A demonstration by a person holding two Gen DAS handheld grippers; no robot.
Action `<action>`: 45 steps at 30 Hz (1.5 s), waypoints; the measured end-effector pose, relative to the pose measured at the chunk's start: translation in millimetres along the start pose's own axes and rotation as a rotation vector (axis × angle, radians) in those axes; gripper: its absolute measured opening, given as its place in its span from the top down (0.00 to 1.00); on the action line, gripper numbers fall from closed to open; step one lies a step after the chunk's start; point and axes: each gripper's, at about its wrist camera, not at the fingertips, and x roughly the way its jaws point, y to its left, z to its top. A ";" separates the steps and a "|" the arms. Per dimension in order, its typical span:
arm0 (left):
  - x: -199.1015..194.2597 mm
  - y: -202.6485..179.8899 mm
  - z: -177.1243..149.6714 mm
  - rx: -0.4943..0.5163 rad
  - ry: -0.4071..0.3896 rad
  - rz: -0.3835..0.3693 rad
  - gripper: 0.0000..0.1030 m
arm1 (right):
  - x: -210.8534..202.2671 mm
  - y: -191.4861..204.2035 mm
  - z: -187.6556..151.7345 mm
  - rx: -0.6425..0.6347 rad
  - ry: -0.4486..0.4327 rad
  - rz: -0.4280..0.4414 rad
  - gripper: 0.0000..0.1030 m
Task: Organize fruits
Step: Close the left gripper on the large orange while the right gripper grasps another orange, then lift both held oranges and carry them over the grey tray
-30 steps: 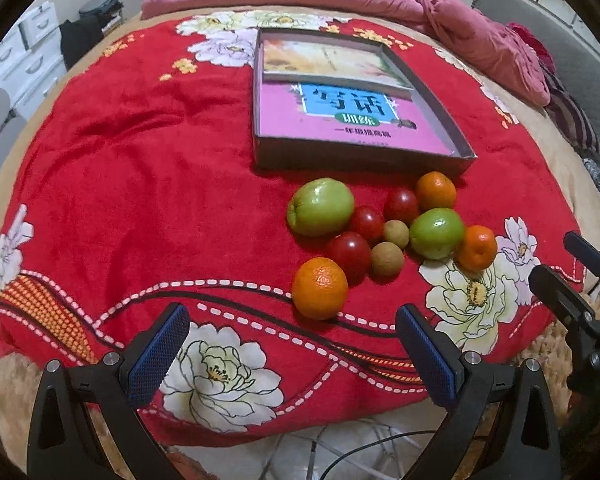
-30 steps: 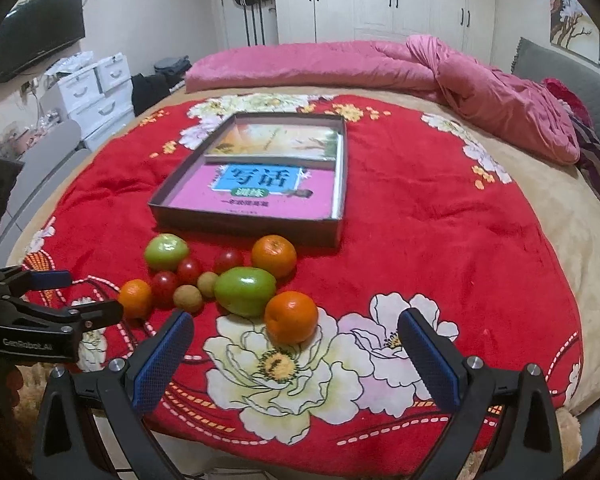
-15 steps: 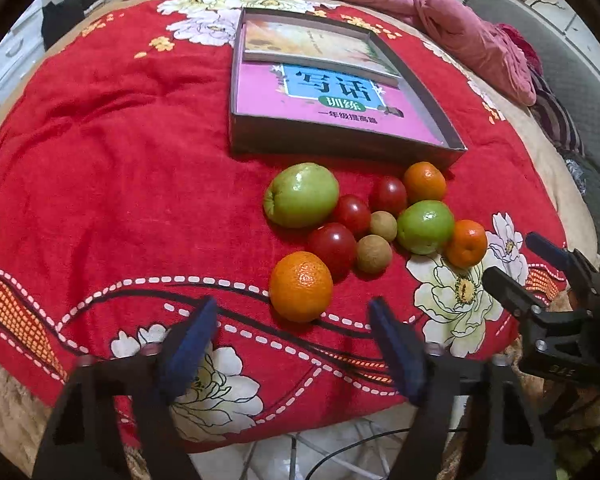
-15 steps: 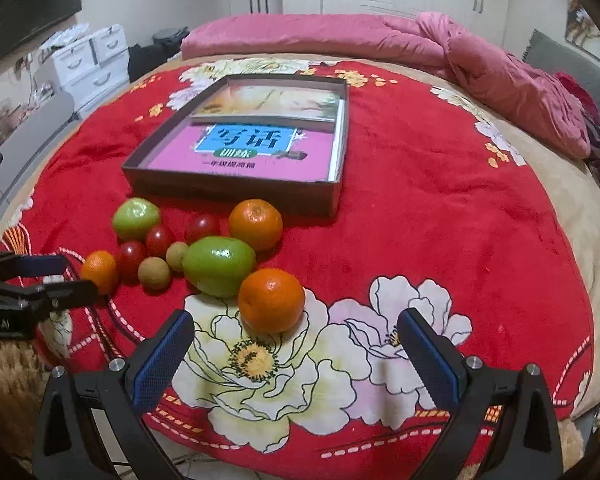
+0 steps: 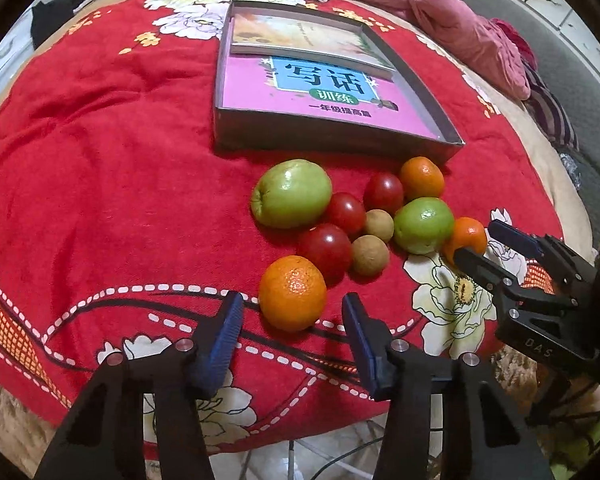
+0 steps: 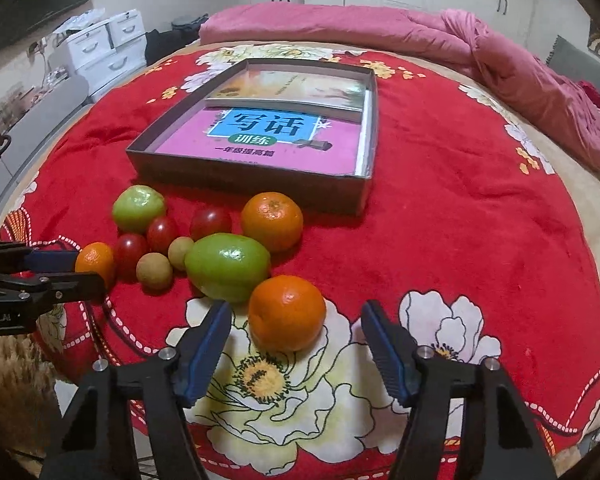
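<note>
A cluster of fruit lies on the red floral blanket (image 5: pixel 100 160) in front of a shallow grey box (image 5: pixel 332 136). My left gripper (image 5: pixel 292 312) is open, its blue pads on either side of the nearest orange (image 5: pixel 292 292), not touching. Behind it lie red tomatoes (image 5: pixel 326 250), two brown longans (image 5: pixel 370 255) and two green fruits (image 5: pixel 292 194). My right gripper (image 6: pixel 296 320) is open around another orange (image 6: pixel 286 312), with a green fruit (image 6: pixel 228 266) beside it. A third orange (image 6: pixel 272 220) lies near the box (image 6: pixel 260 168).
The box holds a pink book (image 6: pixel 260 136) and a second book (image 6: pixel 292 88). A pink duvet (image 6: pixel 420 32) lies at the far side of the bed. White drawers (image 6: pixel 104 48) stand to the left. The bed's near edge is just below both grippers.
Both grippers moved forward and down to the fruit. The left jaws narrowed around the near orange; the right jaws now straddle the other orange.
</note>
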 end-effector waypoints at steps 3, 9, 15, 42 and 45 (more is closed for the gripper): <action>2.3 1.1 1.7 -0.004 0.006 -0.004 0.56 | 2.9 1.4 0.1 -0.012 0.007 0.004 0.45; 3.9 3.6 2.9 -0.012 0.001 -0.013 0.62 | 10.8 1.1 0.9 -0.027 0.020 0.027 0.57; 7.3 2.7 3.1 -0.016 0.009 -0.024 0.64 | 7.0 -3.4 0.3 -0.001 0.009 0.046 0.58; -36.2 3.1 20.2 -0.027 -0.112 -0.064 0.65 | -23.5 -19.3 22.9 0.058 -0.094 0.072 0.59; -42.2 4.1 26.4 -0.038 -0.132 -0.064 0.65 | -30.1 -19.4 30.1 0.055 -0.120 0.073 0.59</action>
